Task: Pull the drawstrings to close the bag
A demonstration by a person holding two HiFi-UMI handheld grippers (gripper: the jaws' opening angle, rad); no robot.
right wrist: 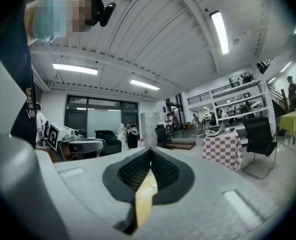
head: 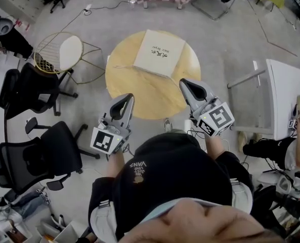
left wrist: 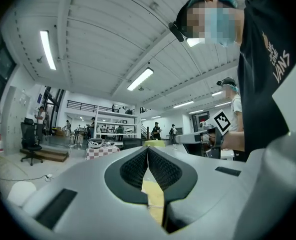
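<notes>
While left gripper (head: 126,98) and right gripper (head: 186,84) hover level at near edge of round worktop (head: 139,92), bag (head: 160,52) lies flat on far half, well apart from both. Left fingers (left wrist: 135,169) pressed together, nothing between. Right fingers (right wrist: 133,171) likewise closed, empty. Office chairs (head: 53,151) stand left of worktop.

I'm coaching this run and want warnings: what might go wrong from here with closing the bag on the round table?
1. The left gripper and right gripper are shut and empty, short of the bag. Their fingers must open before taking any string.
2. Only a thin cord shows at the bag's left edge, and it may be easy to miss.
3. The bag lies loose on the table, so a one-sided pull could drag it.
</notes>
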